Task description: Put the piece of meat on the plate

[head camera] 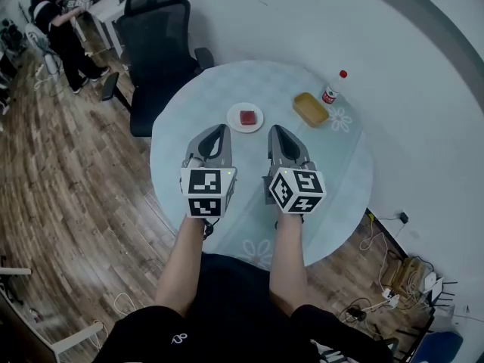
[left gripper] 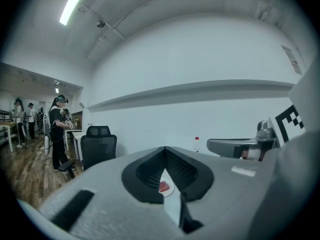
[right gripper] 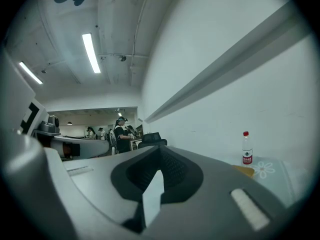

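Note:
A red piece of meat [head camera: 247,117] lies on a small white plate [head camera: 233,119] at the far middle of the round pale table [head camera: 336,165]. My left gripper [head camera: 220,131] and right gripper [head camera: 277,131] hang side by side above the table, nearer me than the plate, both pointing roughly level towards it. Neither holds anything, and each pair of jaws meets at the tips. Through the left gripper [left gripper: 165,151] view's jaw gap I see the meat [left gripper: 163,187] on the plate [left gripper: 169,193]. The right gripper [right gripper: 160,151] view shows only table through its gap.
A yellow container [head camera: 311,109] and a red-capped bottle [head camera: 330,91] stand at the table's far right. A black office chair [head camera: 155,51] is behind the table at the left. A person [head camera: 60,36] stands further back on the wooden floor. Cables lie by the wall at right.

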